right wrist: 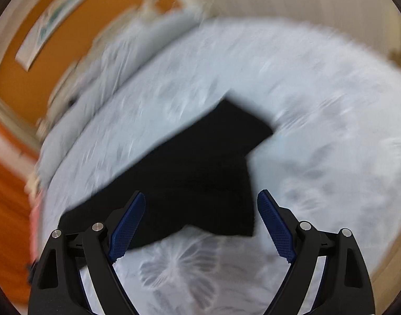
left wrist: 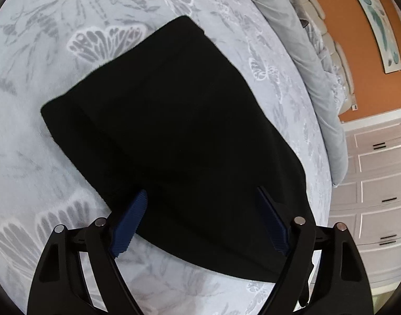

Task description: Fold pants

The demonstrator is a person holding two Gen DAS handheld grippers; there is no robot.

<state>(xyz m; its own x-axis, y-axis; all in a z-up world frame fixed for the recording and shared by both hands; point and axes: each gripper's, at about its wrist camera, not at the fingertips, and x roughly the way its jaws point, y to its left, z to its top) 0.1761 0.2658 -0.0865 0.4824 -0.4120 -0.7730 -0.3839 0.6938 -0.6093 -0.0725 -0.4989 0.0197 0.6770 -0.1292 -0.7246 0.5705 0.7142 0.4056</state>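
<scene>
Left gripper (left wrist: 202, 220), right gripper (right wrist: 201, 223) — black linkage frames, silver pivot screws, ribbed blue pads (right wrist: 128, 228)

The black pants (left wrist: 171, 136) lay flat on the pale butterfly-print bed (left wrist: 56, 39), folded into a compact block.

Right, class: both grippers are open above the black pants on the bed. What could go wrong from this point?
1. The pants are uniformly black, so layers and edges are hard to tell apart; the left gripper might pinch only the top layer.
2. The right wrist view is motion-blurred, so the right gripper could miss the edge it aims for.
3. The soft butterfly-print bedspread could get caught along with the pants.
</scene>
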